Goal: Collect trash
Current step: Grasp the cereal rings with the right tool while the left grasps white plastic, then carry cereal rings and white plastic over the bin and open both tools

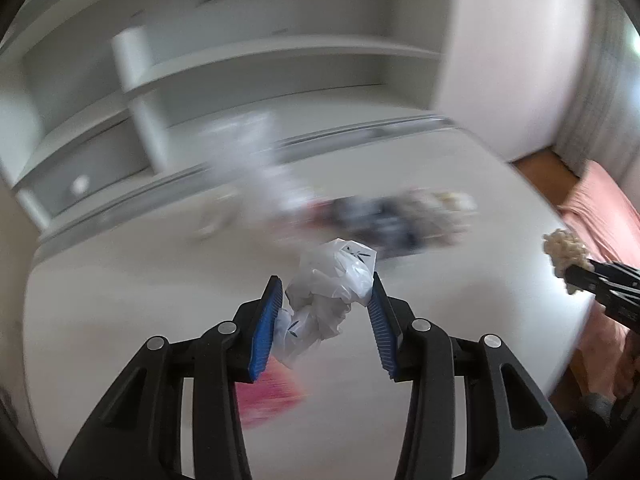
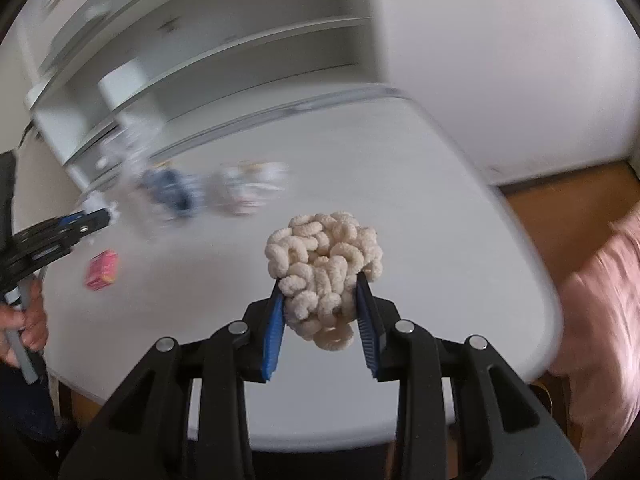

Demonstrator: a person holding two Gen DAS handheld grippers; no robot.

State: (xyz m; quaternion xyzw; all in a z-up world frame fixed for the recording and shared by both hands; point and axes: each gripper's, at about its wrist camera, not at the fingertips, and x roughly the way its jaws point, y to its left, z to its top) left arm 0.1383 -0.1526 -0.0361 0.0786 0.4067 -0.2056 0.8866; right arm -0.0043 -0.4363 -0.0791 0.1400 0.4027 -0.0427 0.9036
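Observation:
In the left wrist view my left gripper (image 1: 325, 276) is shut on a crumpled white plastic bag (image 1: 332, 280), both blue pads pressing its sides above the white table (image 1: 120, 300). In the right wrist view my right gripper (image 2: 320, 280) is shut on a cream clump of fluffy, curly loops (image 2: 324, 264), also off the table (image 2: 400, 184). Each view catches the other gripper at its edge: the right gripper (image 1: 576, 276) with the cream clump (image 1: 566, 252), and the left gripper (image 2: 106, 216) held by a person's hand (image 2: 28, 320). A small pink packet (image 2: 102, 270) lies on the table.
Blurred wrappers and a dark blue item (image 1: 400, 216) lie in a heap at mid-table, beside a pale blurred bag (image 1: 244, 148). White shelving (image 1: 240, 60) stands behind the table. Pink fabric (image 2: 600, 280) and wooden floor (image 2: 560, 200) lie past the table's right edge.

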